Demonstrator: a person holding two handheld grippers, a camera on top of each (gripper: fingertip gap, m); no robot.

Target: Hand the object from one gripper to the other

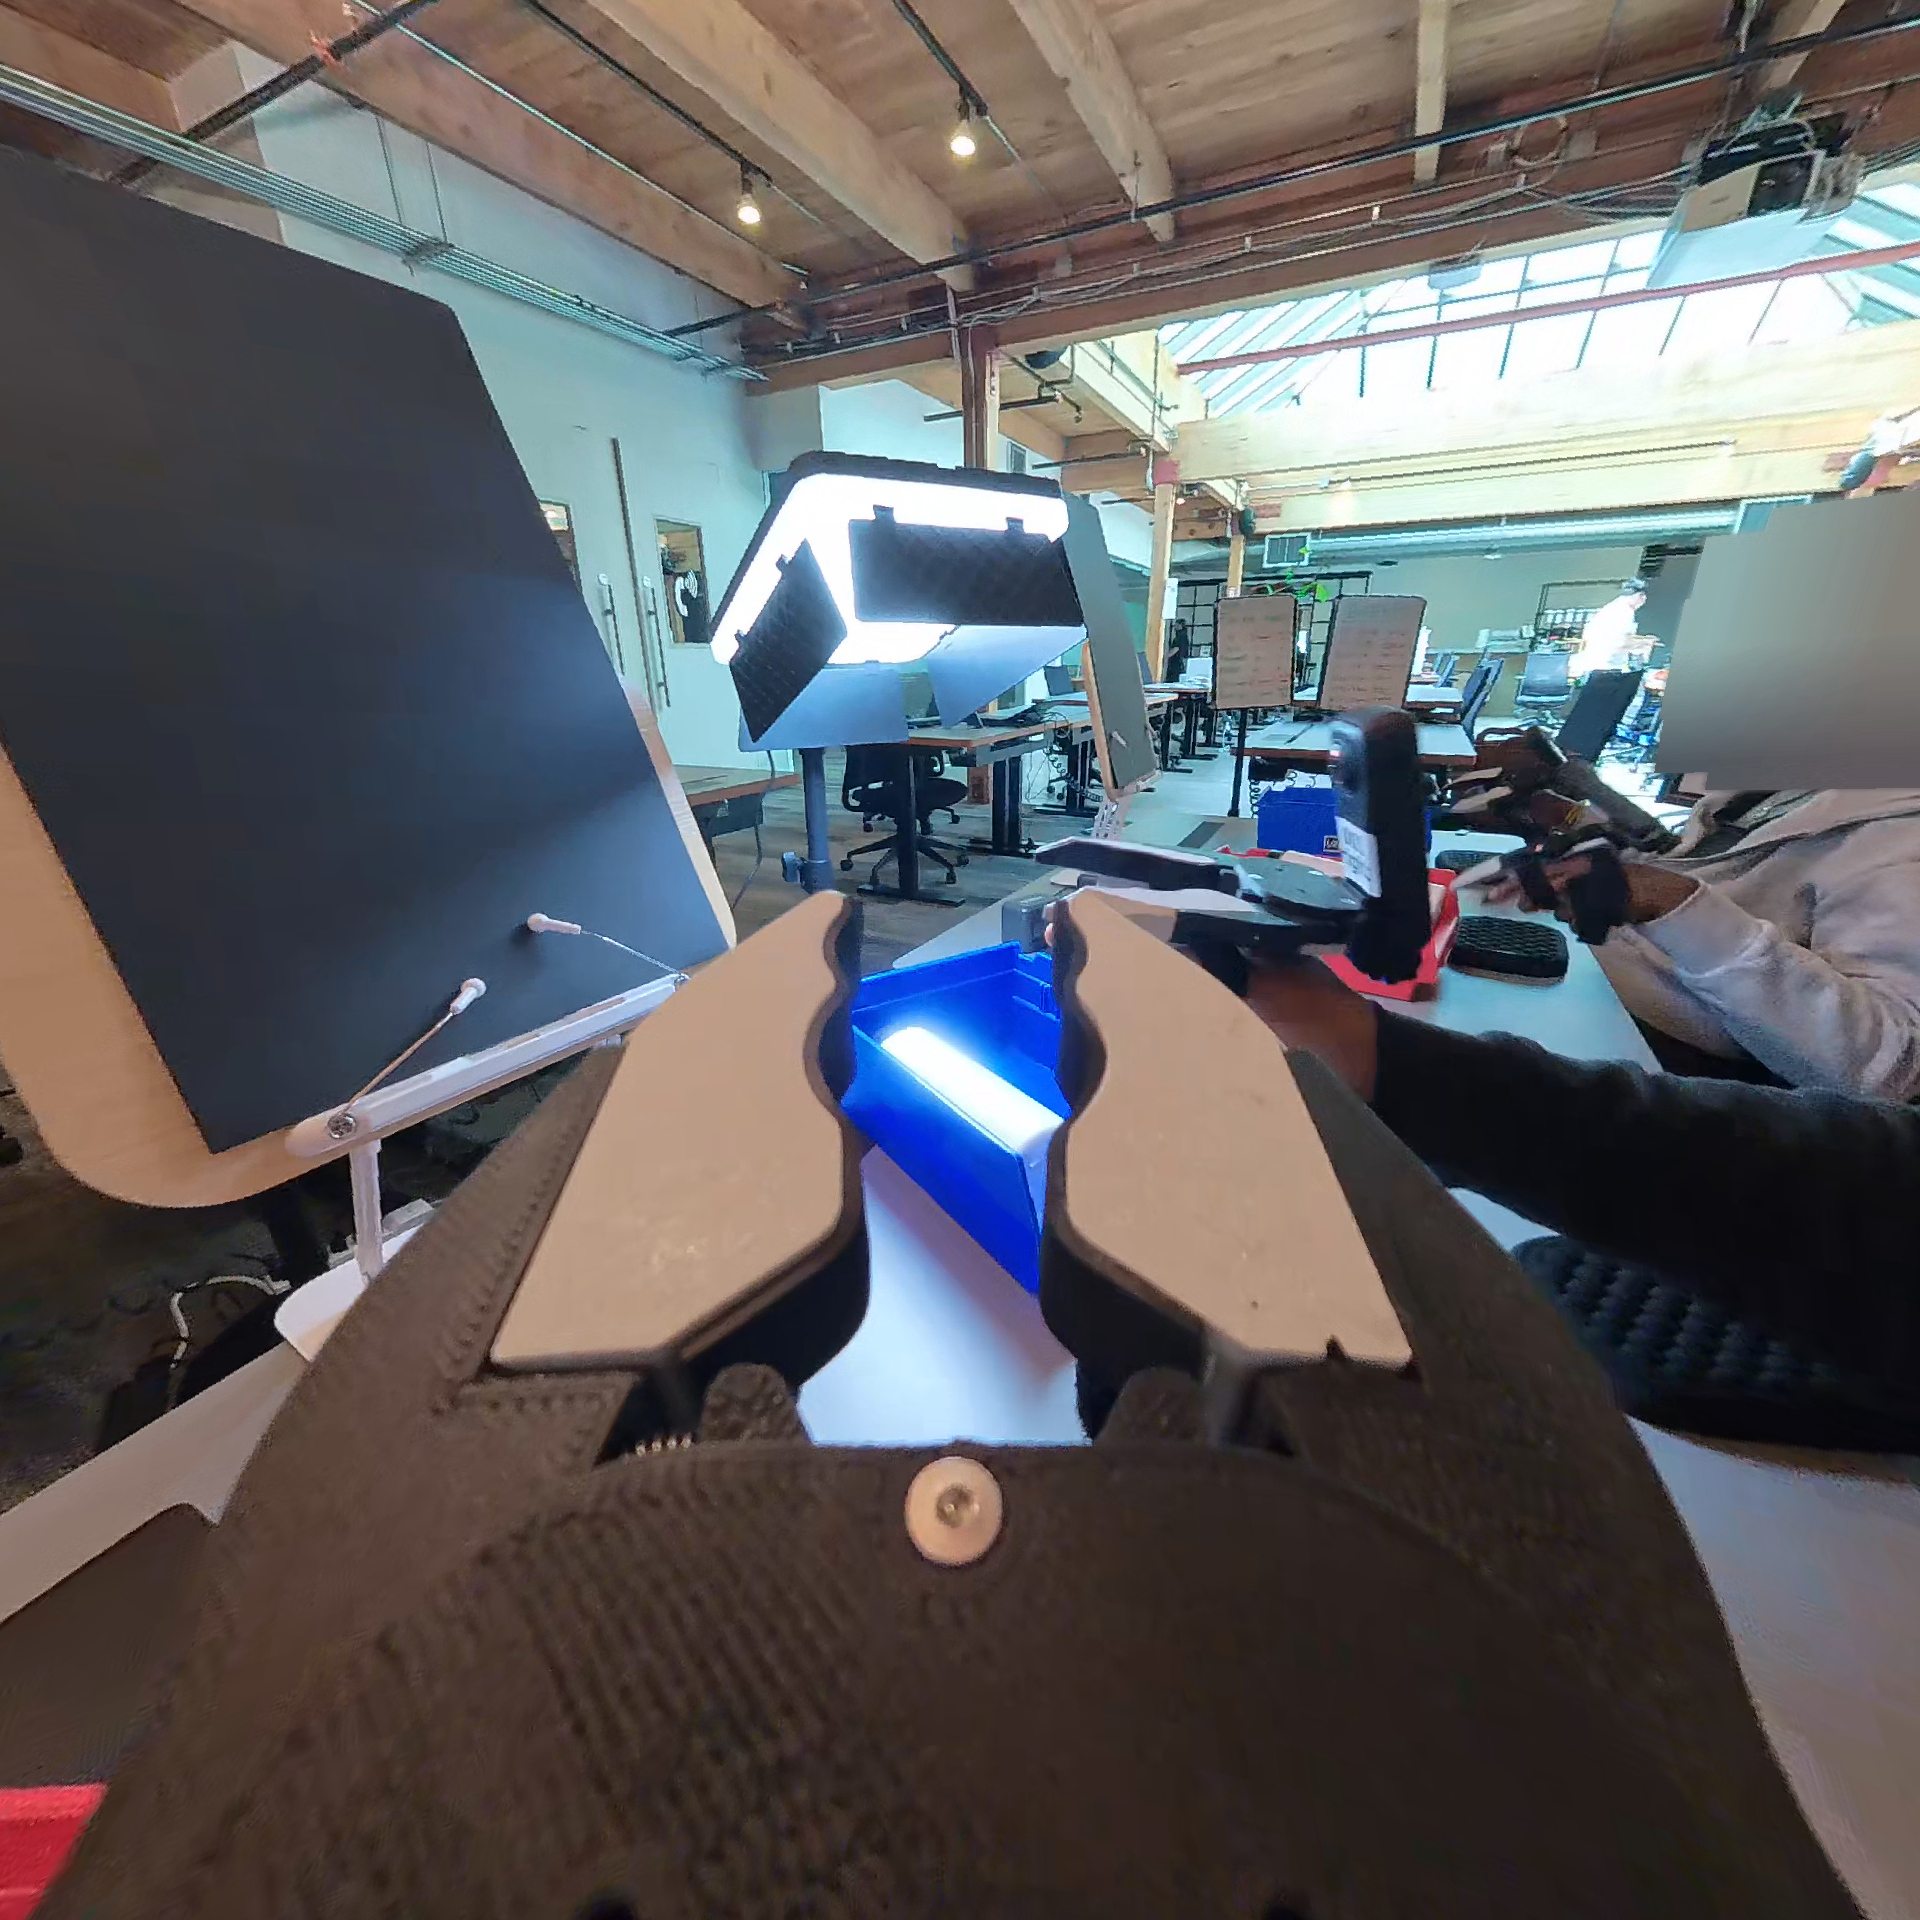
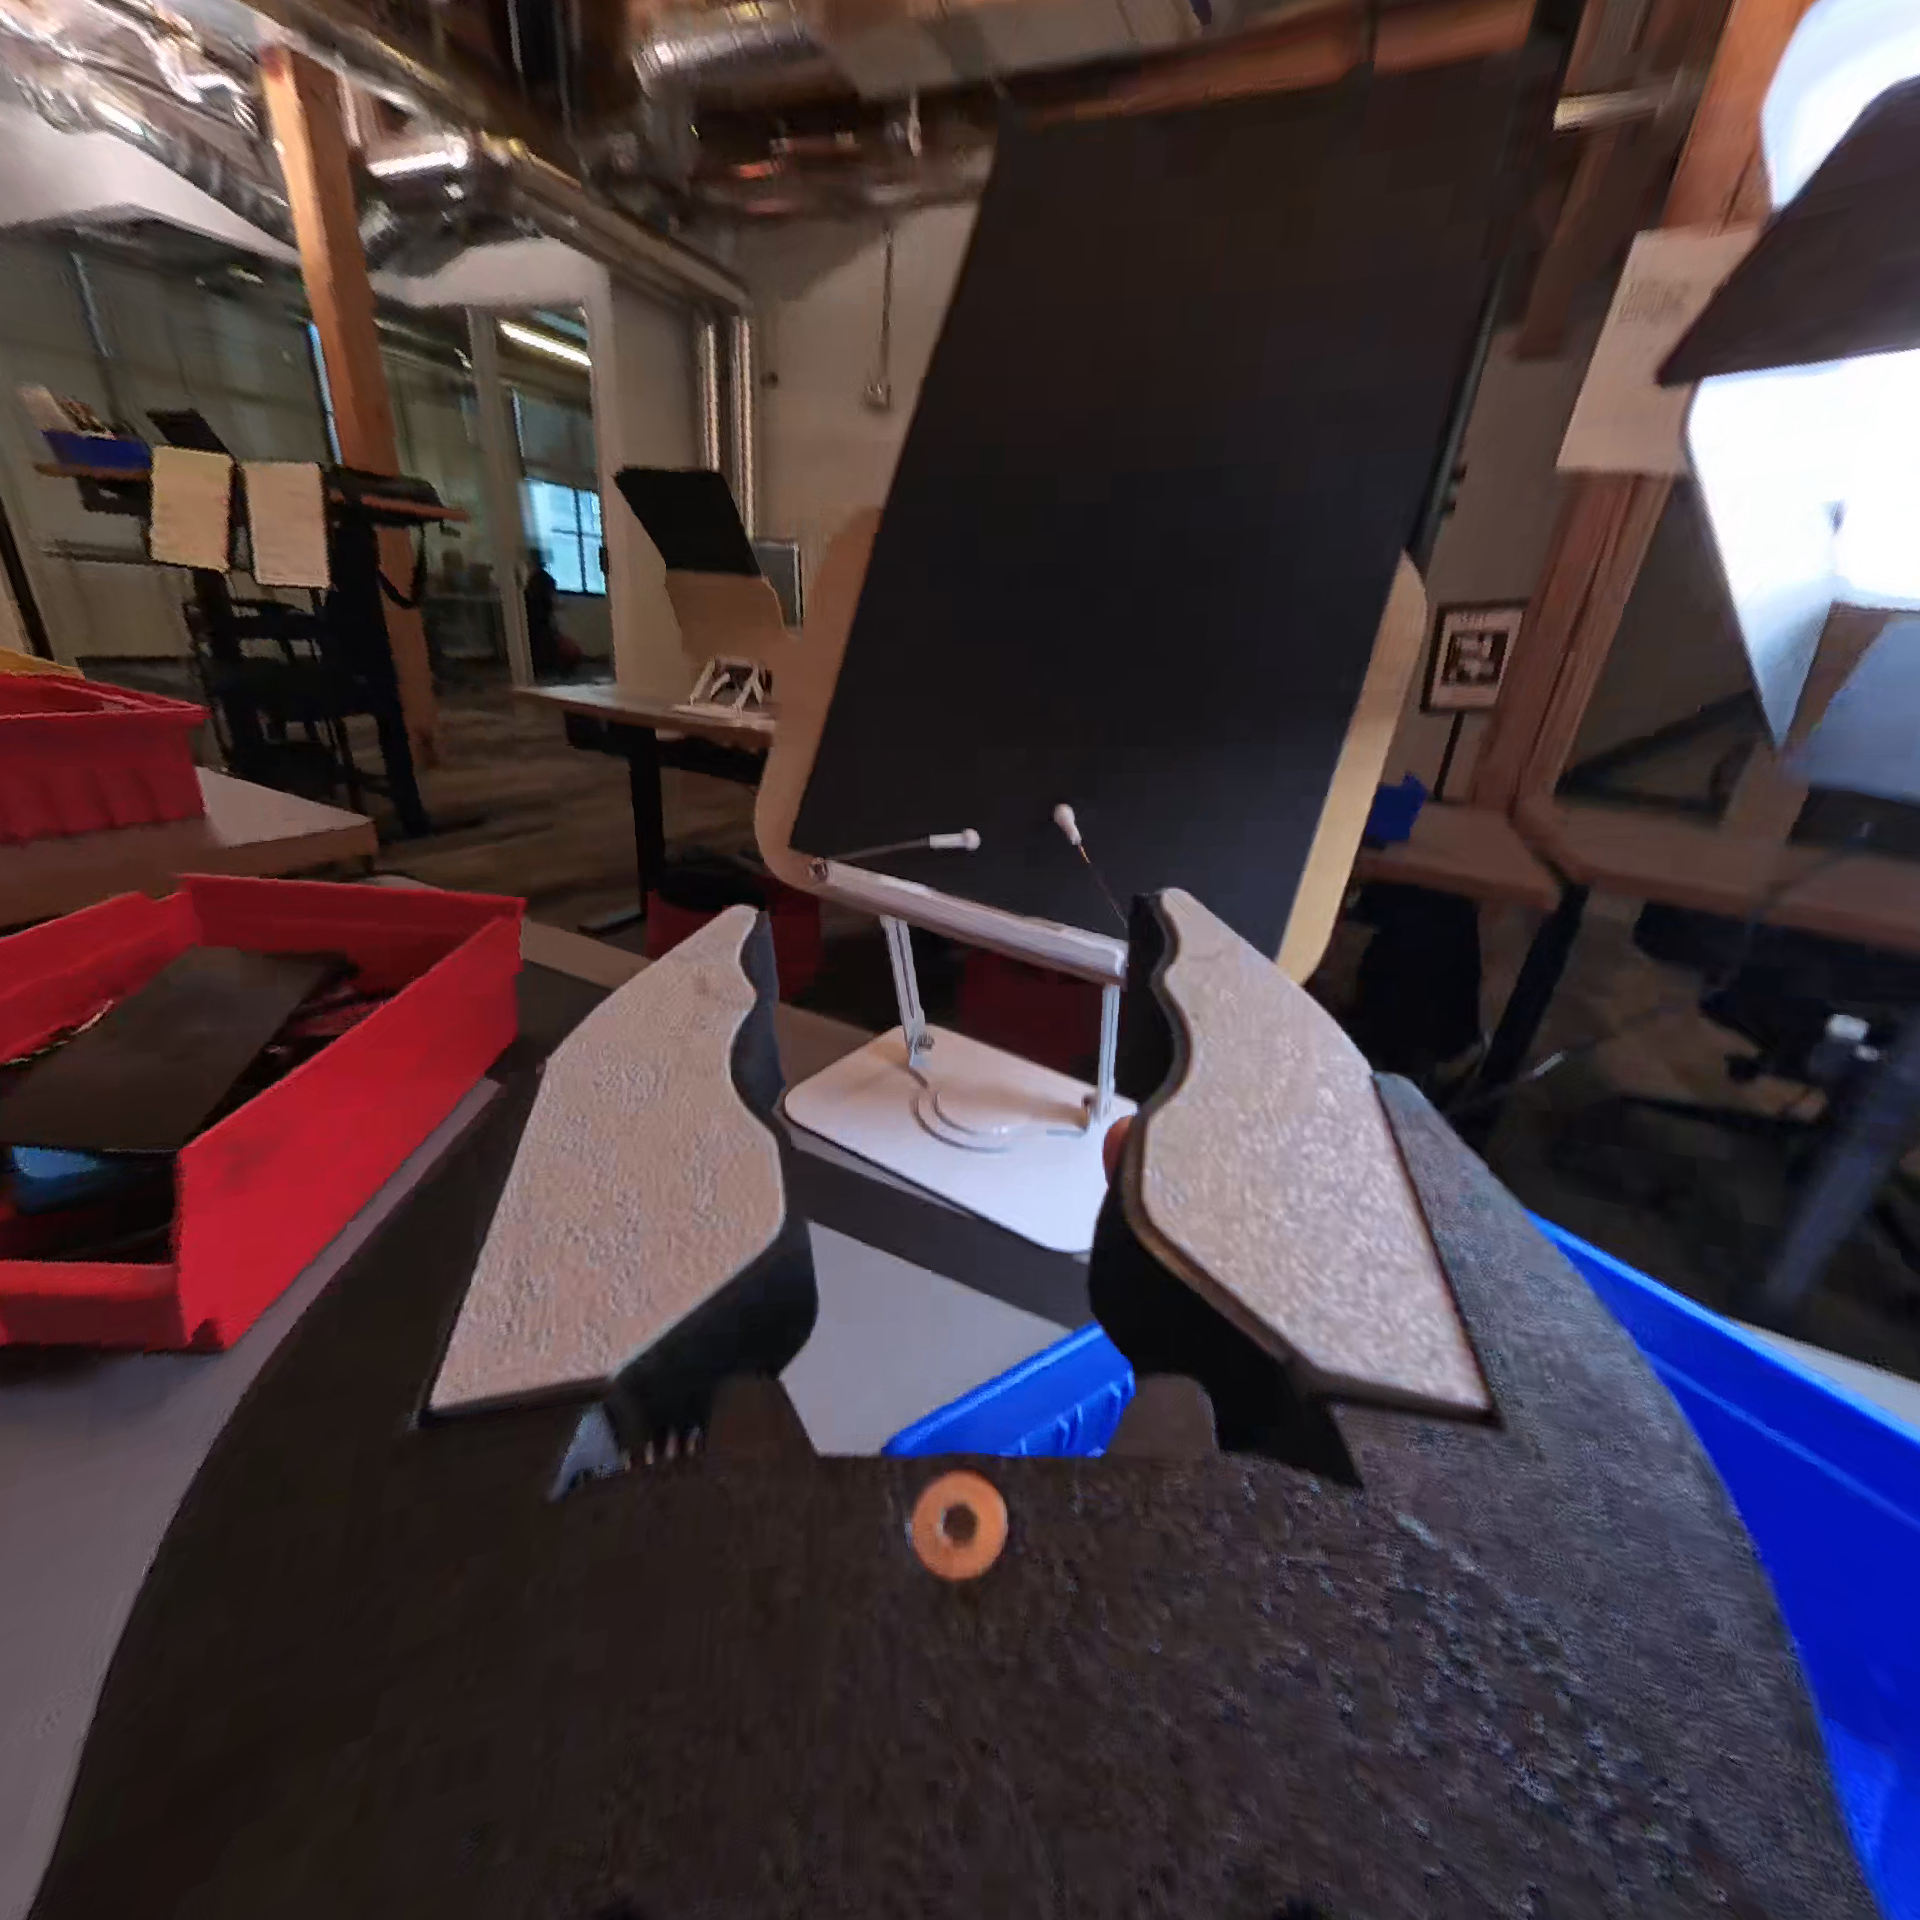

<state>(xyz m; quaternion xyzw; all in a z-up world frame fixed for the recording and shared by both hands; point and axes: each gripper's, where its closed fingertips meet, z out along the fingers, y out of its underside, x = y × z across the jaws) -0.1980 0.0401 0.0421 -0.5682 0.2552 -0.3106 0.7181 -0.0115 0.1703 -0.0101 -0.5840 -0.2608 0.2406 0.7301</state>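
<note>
Left wrist view: left gripper (image 1: 956, 925) spread wide, nothing between its pads, poised above a blue bin (image 1: 935, 1174) on the white table (image 1: 935, 1351). Farther right, right gripper (image 1: 1055, 881) held out from a dark sleeve (image 1: 1662, 1174). Small grey block (image 1: 1023, 920) just beside its tips, possibly the object, though too small and too hidden to tell. For a clean handover: bring both sets of tips together over the table, not over the floor, and close the receiving jaws firmly before loosening the giving ones. Behind, a tilted black board (image 1: 312, 675), a lit panel lamp (image 1: 904, 582), timber ceiling, open office. Right wrist view: right gripper (image 2: 951, 920) likewise spread, gripping nothing, no object in sight. Blue bin (image 2: 1714, 1382) at lower right, red tray (image 2: 343, 1174) at left, white stand (image 2: 966, 1122) under the board straight ahead.
</note>
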